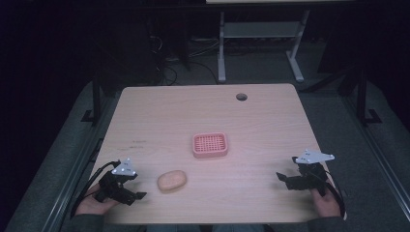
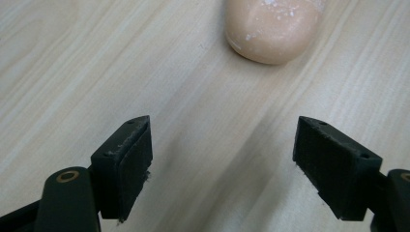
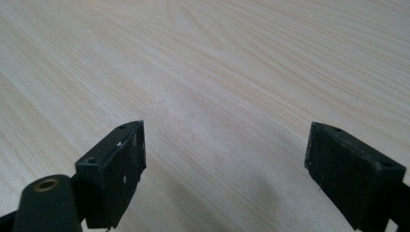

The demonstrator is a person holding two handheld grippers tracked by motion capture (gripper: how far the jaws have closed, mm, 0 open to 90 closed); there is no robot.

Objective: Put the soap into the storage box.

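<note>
A peach-coloured oval soap bar [image 1: 171, 181] lies on the wooden table [image 1: 159, 116] near its front left. A pink slotted soap dish [image 1: 210, 145] sits at the table's middle, nothing in it. My left gripper [image 1: 138, 189] rests low at the front left, open, its jaws pointing at the soap a short way to its right. In the left gripper view the soap bar [image 2: 271, 29] lies just beyond the left gripper [image 2: 232, 169], nothing between the jaws. My right gripper [image 1: 286, 176] sits open at the front right. In the right gripper view, the right gripper [image 3: 237, 176] hangs over bare wood.
A round cable hole [image 1: 241, 96] is near the table's far edge. Beyond the table stand white desk legs [image 1: 221, 53] and cables on a dark floor. The table's front edge lies close under both hands.
</note>
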